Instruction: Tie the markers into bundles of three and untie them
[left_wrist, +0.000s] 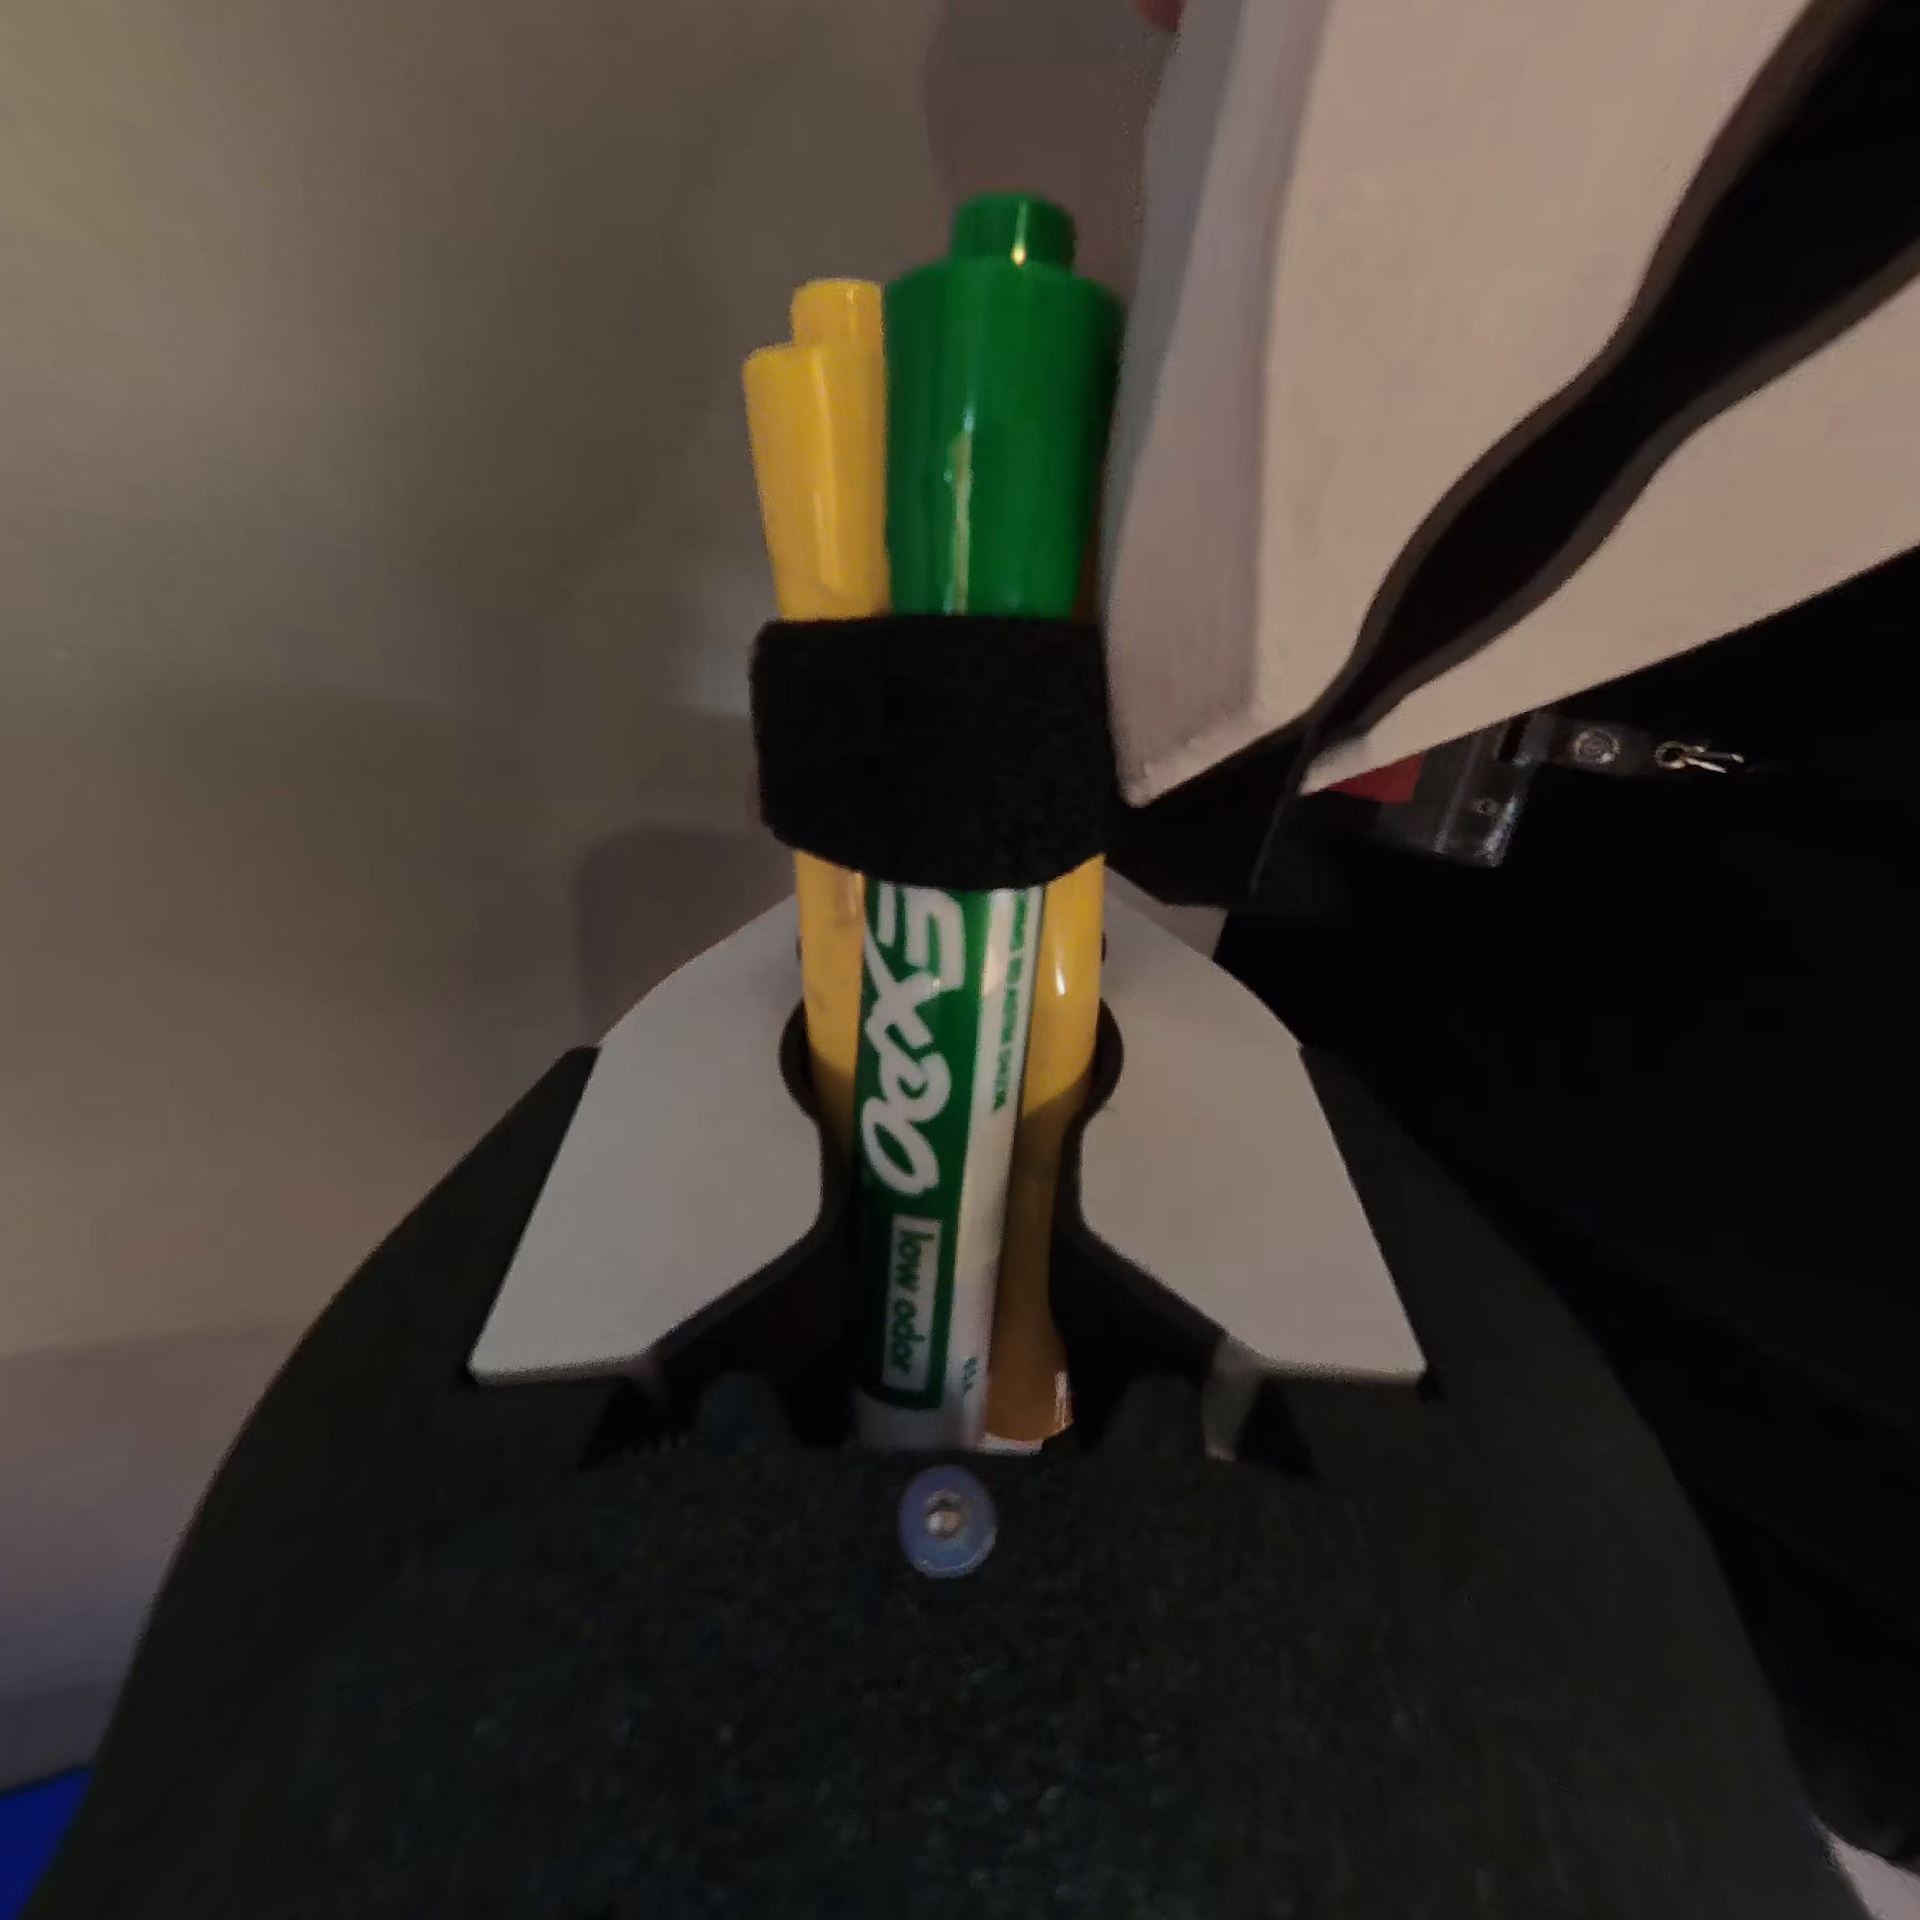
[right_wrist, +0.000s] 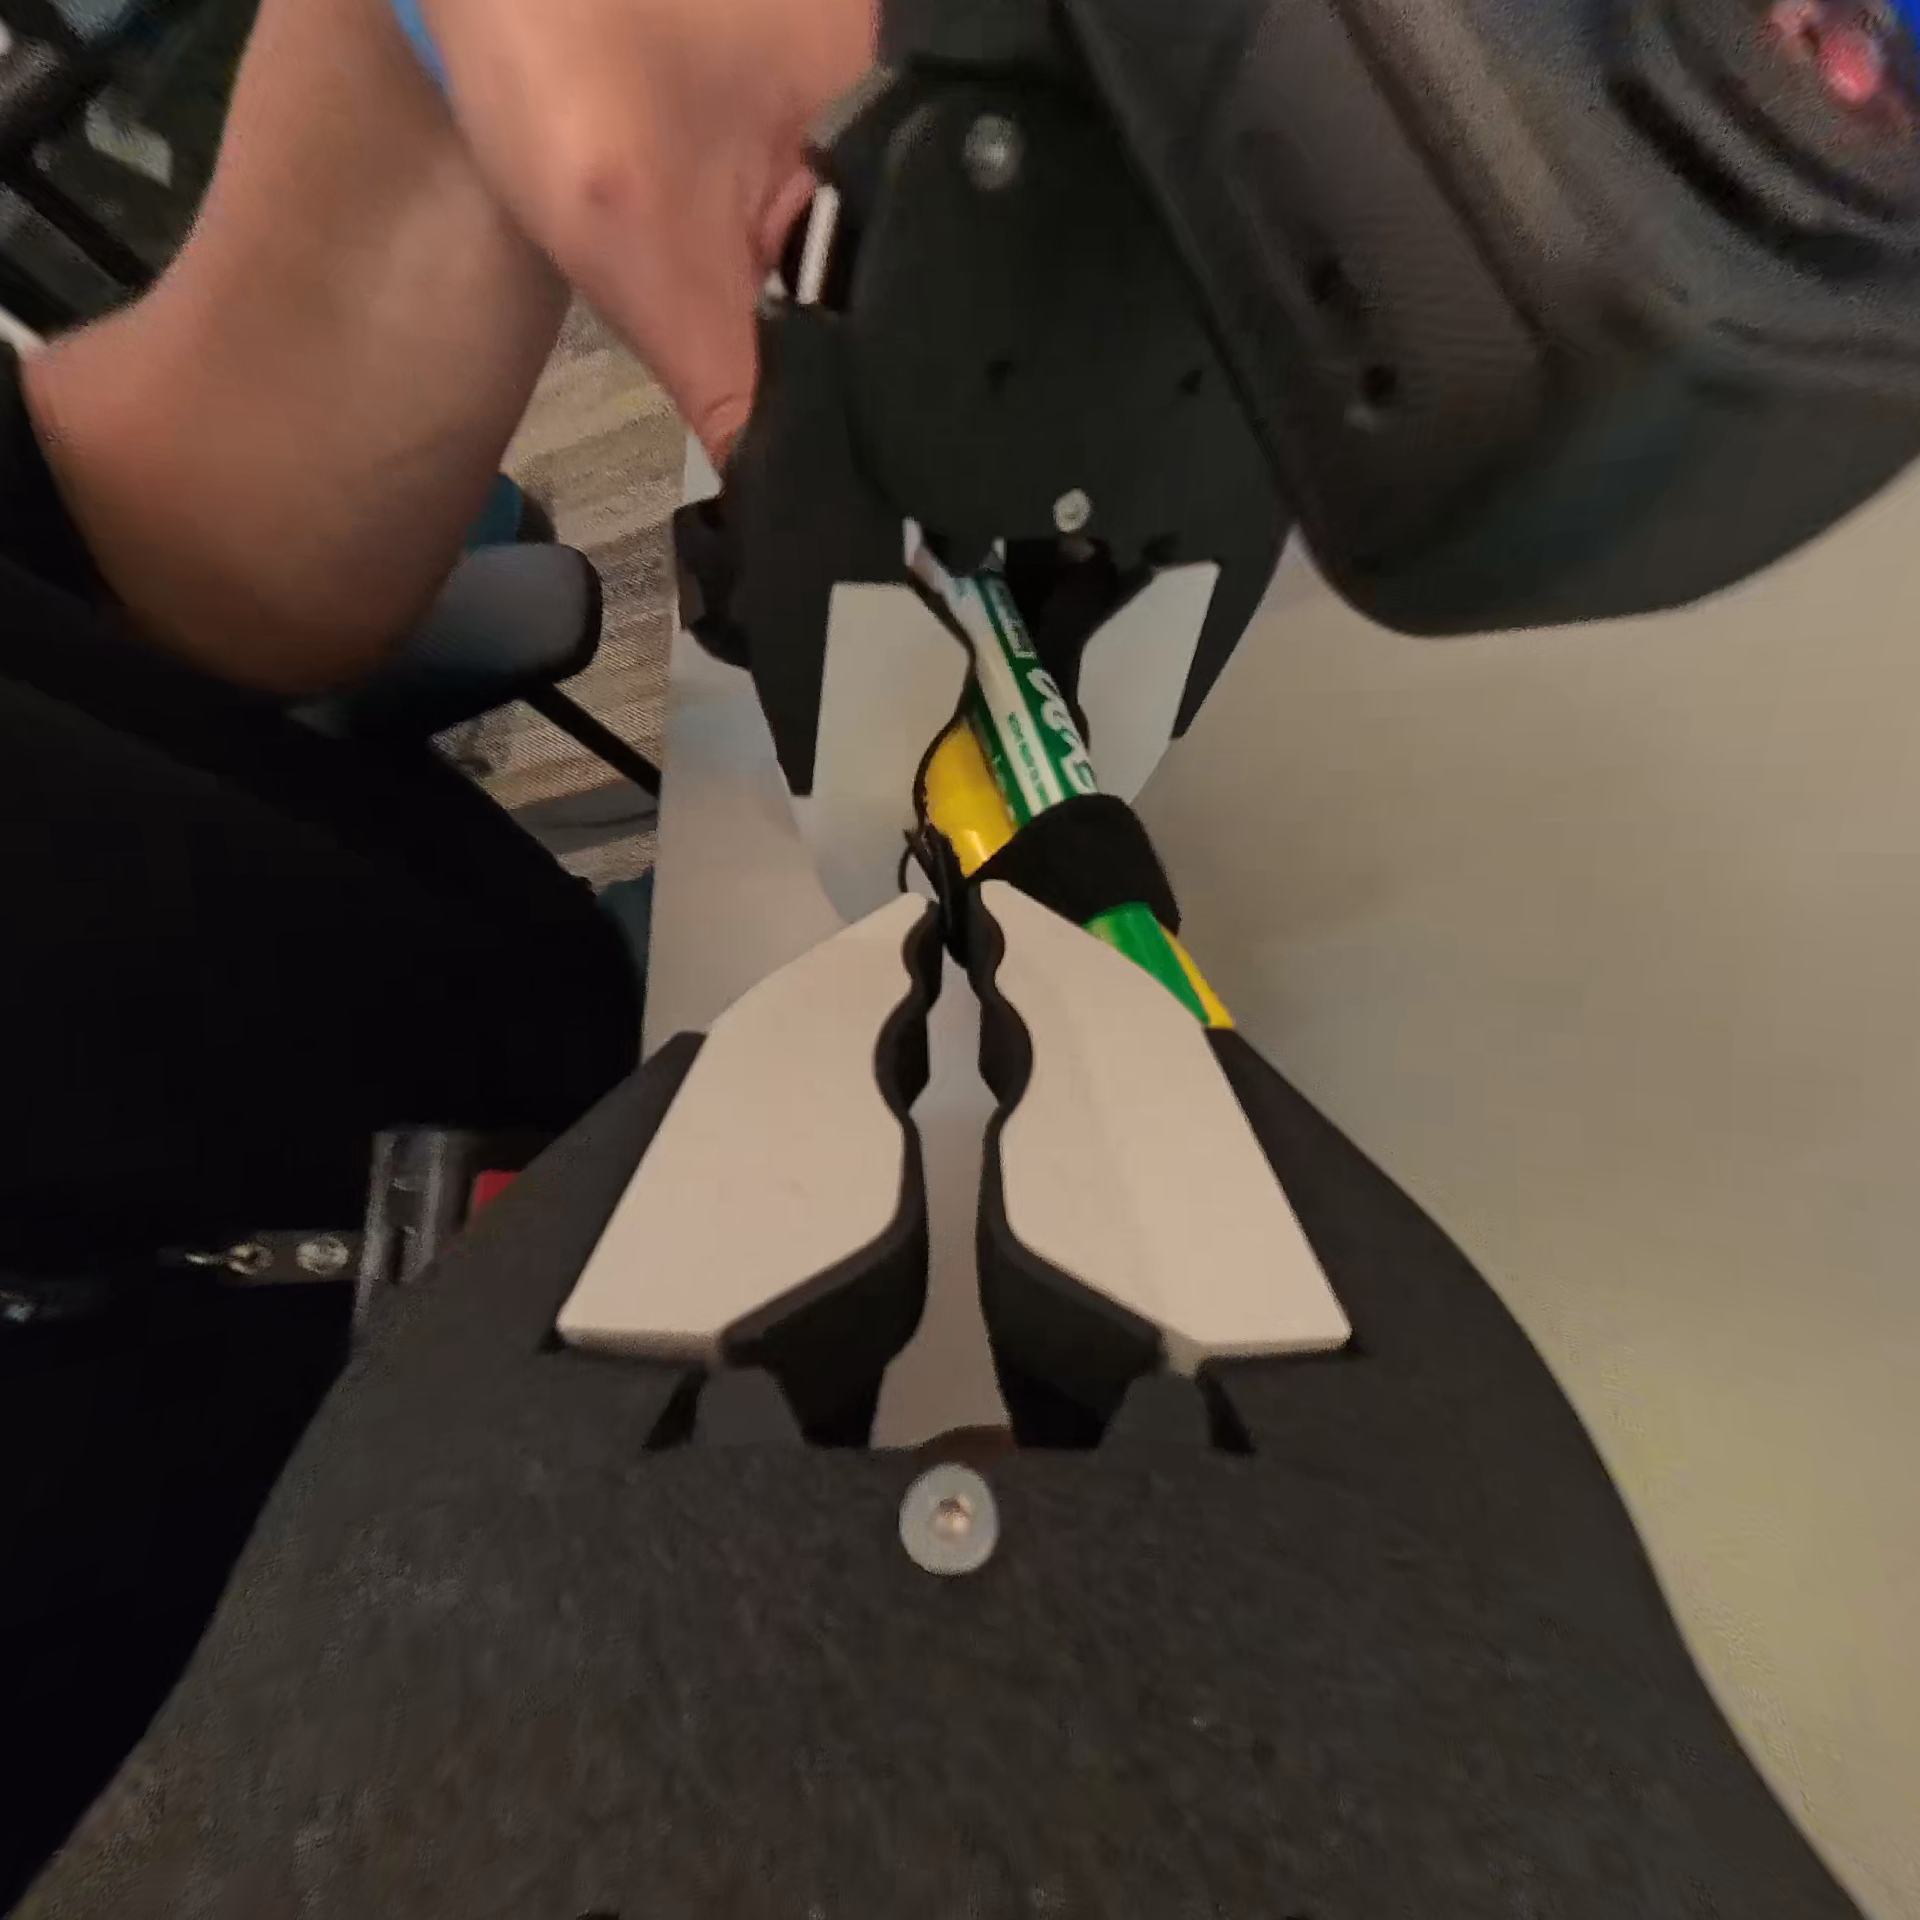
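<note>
**Bundled markers held in the left fingers, strap end pinched by the right**

Pale tabletop (right_wrist: 1507, 1039) fills the background of both wrist views, with its near edge giving way to patterned carpet and a dark chair base in the right wrist view.

Left gripper (left_wrist: 951, 997) has its white fingers (left_wrist: 675, 1174) closed on a bundle of three markers: a green marker (left_wrist: 997, 457) in front and two yellow markers (left_wrist: 816, 488) beside and behind it. The bundle runs straight out along the fingers, caps pointing away from the camera. A black strap (left_wrist: 925, 743) wraps around all three just beyond the fingertips, below the caps.

Seen from the right wrist view, the same bundle (right_wrist: 1039, 727) is lifted above the tabletop, near its near edge, slanting from the left gripper (right_wrist: 997, 665) toward the camera. A person's hand (right_wrist: 623, 208) holds that gripper's black body, and a camera housing sits above it at upper right.

Right gripper (right_wrist: 951, 914) has its fingers (right_wrist: 790, 1143) brought together at the tips, pinching a loose end of the black strap (right_wrist: 1091, 847) right beside the bundle; farther back a narrow gap remains between the wavy inner pads. In the left wrist view, one white finger of the right gripper (left_wrist: 1351, 416) crosses the upper right corner, touching the strap's right side.

A person's dark clothing with a clear badge holder (left_wrist: 1496, 800) lies behind.
</note>
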